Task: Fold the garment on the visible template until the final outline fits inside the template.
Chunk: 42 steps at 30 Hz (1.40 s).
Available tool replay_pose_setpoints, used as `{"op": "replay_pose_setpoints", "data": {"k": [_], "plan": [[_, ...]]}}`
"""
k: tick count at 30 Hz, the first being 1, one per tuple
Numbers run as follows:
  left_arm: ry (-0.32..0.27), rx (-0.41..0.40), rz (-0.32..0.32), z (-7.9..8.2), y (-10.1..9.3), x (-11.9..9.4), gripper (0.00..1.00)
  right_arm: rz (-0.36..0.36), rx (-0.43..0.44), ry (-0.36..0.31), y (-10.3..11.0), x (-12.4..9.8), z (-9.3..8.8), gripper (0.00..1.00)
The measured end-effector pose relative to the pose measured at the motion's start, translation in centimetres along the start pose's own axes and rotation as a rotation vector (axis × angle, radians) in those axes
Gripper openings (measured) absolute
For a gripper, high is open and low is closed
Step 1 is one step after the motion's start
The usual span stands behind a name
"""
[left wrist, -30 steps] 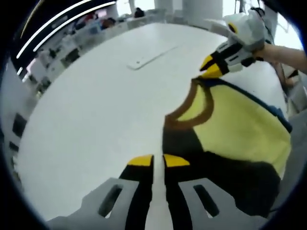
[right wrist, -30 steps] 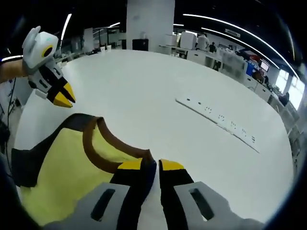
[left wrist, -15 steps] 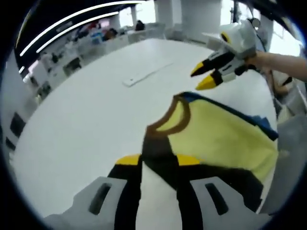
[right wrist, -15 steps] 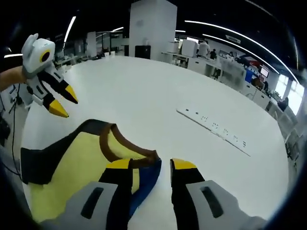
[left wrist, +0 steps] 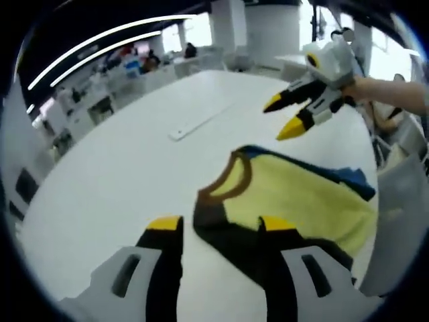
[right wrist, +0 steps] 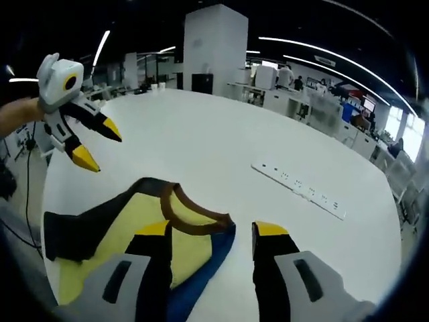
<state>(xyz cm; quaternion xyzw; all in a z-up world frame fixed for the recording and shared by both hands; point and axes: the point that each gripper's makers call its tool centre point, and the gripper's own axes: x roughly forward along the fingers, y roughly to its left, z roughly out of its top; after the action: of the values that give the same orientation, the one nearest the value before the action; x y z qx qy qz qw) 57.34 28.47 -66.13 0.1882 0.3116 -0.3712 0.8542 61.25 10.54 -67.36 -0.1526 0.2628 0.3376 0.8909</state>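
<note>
A yellow T-shirt with a brown collar is lying crumpled on the white table, while the left gripper and right gripper are hovering over it, jaws spread wide, gripping nothing. A white power strip is lying nearby.

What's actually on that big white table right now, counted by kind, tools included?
Yellow cloth garment with brown collar and dark sleeves: 1
Long white power strip: 1
Yellow-tipped handheld grippers, both open: 2 (left gripper, right gripper)
Total: 4
</note>
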Motion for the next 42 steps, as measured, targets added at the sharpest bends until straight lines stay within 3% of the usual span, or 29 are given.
{"op": "replay_pose_setpoints", "data": {"k": [3,6,13,18,22,30,32,37,42], "plan": [[-0.070,-0.050,-0.053,1.2,-1.2,-0.7,0.50,-0.003,-0.003,-0.001,0.0,-0.6,0.0,0.54],[-0.038,0.025,-0.024,0.8,-1.2,-1.4,0.54,-0.014,-0.012,0.001,0.1,-1.4,-0.1,0.57],[-0.082,0.008,-0.049,1.9,-2.7,-2.9,0.60,-0.008,-0.002,-0.014,0.7,-2.7,0.3,0.65],[-0.098,0.045,-0.053,2.3,-3.8,-3.8,0.68,-0.001,-0.006,-0.034,1.7,-4.0,0.5,0.68],[-0.109,0.092,-0.023,2.5,-3.9,-4.3,0.67,0.010,-0.014,-0.021,2.3,-4.4,0.0,0.70],[-0.131,0.089,-0.041,2.5,-5.6,-5.8,0.76,0.019,-0.056,-0.068,3.3,-6.5,0.5,0.79],[-0.124,0.149,-0.019,2.4,-5.7,-6.2,0.76,0.029,-0.059,-0.066,3.7,-7.1,0.5,0.82],[-0.181,0.137,-0.035,3.2,-6.9,-7.2,0.81,0.038,-0.068,-0.072,4.7,-8.4,0.3,0.88],[-0.186,0.150,-0.075,3.1,-8.4,-7.9,0.88,0.053,-0.066,-0.072,5.6,-9.4,0.1,0.94]]}}
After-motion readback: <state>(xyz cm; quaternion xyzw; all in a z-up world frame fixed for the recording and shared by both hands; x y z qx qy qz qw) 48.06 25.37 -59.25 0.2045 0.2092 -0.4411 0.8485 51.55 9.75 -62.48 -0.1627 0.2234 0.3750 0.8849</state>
